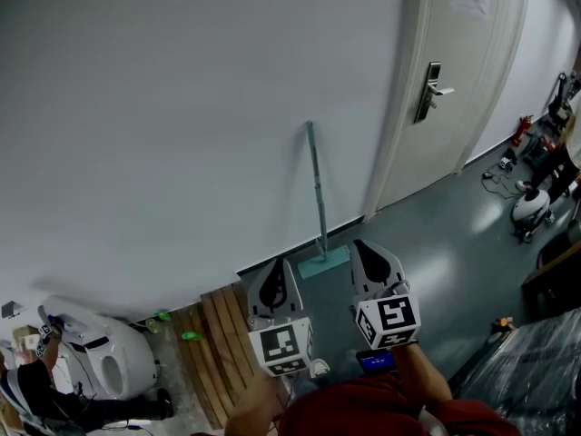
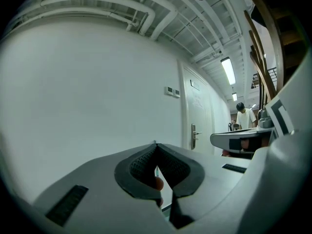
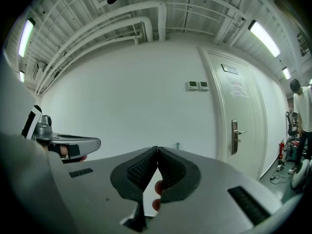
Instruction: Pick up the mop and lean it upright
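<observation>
The mop stands upright against the white wall, its teal handle [image 1: 316, 184] leaning on the wall and its flat teal head [image 1: 324, 262] on the floor at the skirting. Both grippers hover a little in front of it, close to the person's body and apart from the mop. My left gripper [image 1: 275, 278] is shut with nothing between its pads [image 2: 156, 146]. My right gripper [image 1: 372, 260] is shut and empty too [image 3: 157, 150]. In the right gripper view the top of the mop handle [image 3: 178, 144] peeks just above the jaws.
A white door [image 1: 454, 80] with a metal lever handle [image 1: 430, 90] is to the mop's right. A wooden slatted pallet [image 1: 218, 352] and a white machine [image 1: 95, 357] lie at the lower left. Cables and gear [image 1: 536, 203] and a plastic-wrapped bundle [image 1: 536, 371] crowd the right.
</observation>
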Demonstrator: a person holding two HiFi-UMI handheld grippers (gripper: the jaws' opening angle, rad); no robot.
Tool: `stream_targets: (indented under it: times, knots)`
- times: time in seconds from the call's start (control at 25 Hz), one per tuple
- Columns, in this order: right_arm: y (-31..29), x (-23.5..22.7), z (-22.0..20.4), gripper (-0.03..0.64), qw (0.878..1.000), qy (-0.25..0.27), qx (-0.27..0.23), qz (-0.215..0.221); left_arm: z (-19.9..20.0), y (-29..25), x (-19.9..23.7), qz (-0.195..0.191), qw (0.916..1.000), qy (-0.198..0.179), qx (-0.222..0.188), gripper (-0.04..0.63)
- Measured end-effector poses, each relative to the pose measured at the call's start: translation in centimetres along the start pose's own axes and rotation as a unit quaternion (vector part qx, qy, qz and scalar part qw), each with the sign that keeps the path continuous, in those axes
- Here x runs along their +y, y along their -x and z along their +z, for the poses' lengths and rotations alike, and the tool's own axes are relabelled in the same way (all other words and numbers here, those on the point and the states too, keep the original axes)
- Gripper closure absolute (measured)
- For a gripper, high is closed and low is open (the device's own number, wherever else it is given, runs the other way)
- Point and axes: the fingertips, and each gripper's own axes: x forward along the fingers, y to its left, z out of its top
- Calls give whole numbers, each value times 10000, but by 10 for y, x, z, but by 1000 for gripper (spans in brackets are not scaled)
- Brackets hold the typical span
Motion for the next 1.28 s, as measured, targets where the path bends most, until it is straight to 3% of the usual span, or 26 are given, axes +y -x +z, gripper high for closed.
stream_targets:
  times: [0.36, 1.28]
  knots:
    - [-56, -27, -5, 598, 9999, -153, -70, -11, -1, -62, 5, -18, 10000, -3, -45, 583]
    - [-286, -166, 11, 598, 9985, -331, -36, 432, 14, -317, 3, 476, 9989, -43, -10, 583]
